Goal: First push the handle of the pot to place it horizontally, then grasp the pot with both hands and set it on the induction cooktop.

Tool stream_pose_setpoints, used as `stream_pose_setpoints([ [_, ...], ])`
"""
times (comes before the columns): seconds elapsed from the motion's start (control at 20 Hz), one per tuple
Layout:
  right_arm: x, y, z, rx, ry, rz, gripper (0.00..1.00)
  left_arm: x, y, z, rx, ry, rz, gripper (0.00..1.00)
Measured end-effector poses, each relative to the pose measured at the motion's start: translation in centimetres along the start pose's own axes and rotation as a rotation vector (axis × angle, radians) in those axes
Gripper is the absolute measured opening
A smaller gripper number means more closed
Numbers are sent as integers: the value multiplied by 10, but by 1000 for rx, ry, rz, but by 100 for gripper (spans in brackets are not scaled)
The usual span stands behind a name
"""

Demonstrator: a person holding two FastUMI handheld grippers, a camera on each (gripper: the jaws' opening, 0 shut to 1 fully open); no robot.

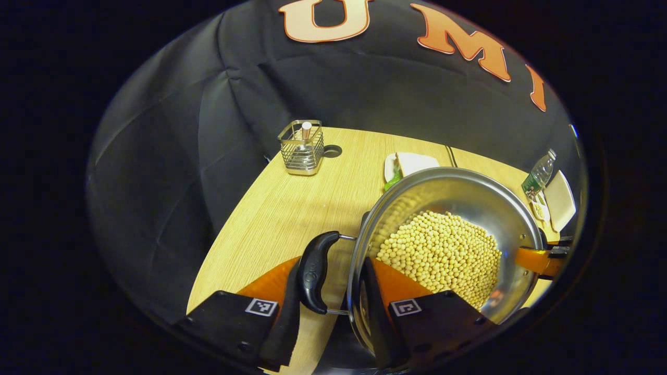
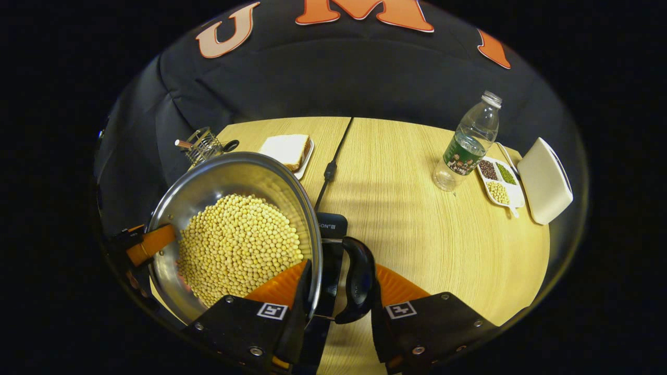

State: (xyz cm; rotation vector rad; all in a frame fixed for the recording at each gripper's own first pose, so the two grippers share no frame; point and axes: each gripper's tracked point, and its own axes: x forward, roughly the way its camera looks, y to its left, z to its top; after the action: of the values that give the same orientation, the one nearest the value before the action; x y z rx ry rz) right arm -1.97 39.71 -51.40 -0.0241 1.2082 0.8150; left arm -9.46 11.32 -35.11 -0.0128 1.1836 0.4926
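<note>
1. In the left gripper view, the left claw [image 1: 333, 312] is straddling the near wall of the pot [image 1: 458, 195]: one finger is lying outside against the black side handle [image 1: 315, 271], the other is sitting inside the rim beside the heap of beans [image 1: 443, 255]. Both fingers appear to be pressing, so I judge it to be gripping the pot at that handle.
2. In the same view, the right claw's finger [image 1: 534, 259] is reaching over the opposite rim, so the two grips are lying across the pot from each other.
3. The pot is appearing to hang above the table [image 1: 292, 208], tilted in the frame; whether its base is touching anything I cannot tell.
4. In the right gripper view, the right claw [image 2: 338, 312] is clamping the pot [image 2: 234, 166] the same way: one finger inside the rim by the beans [image 2: 239, 245], one outside the right side handle [image 2: 359, 276].
5. Just beyond that handle, a dark slab is lying under the pot's edge, probably the induction cooktop [image 2: 332, 225], with its cable [image 2: 333, 156] running away across the table [image 2: 417, 234].
6. The pot's handle-to-handle axis is running between the claws, and the right claw is nearer the cooktop, so lowering is probably calling for both to descend level.
</note>
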Motion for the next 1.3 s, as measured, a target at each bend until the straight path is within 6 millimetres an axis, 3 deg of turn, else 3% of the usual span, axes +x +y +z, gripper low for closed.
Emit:
stream_pose_setpoints([
  [0.1,3,-1,1,-15,-6,15,56,-1,2,2,2,4,7,65],
  [0.2,0,1,0,-50,-8,39,63,-7,1,9,-27,-30,15,72],
  [0.25,-5,1,3,-69,-22,50,60,-14,2,16,-26,-52,12,76],
  [0.35,-16,-1,4,-103,-48,83,74,-34,2,18,0,-75,22,79],
  [0.45,-32,-8,4,-116,-73,113,81,-53,-1,27,0,-109,37,87],
  [0.55,-53,-18,8,-116,-108,152,88,-83,-8,40,-9,-171,48,86],
  [0.7,-92,-59,24,-138,-213,135,93,-126,-24,73,28,-323,57,94],
  [0.85,-136,-107,45,-157,-326,116,94,-187,-53,115,23,-472,20,94],
  [1.05,-212,-188,86,-143,-488,49,94,-260,-85,163,4,-629,-24,94],
  [1.2,-271,-236,111,-129,-600,-1,94,-320,-105,198,-25,-745,-72,92],
  [1.3,-309,-262,123,-126,-659,-29,94,-357,-115,210,-40,-810,-105,94],
])
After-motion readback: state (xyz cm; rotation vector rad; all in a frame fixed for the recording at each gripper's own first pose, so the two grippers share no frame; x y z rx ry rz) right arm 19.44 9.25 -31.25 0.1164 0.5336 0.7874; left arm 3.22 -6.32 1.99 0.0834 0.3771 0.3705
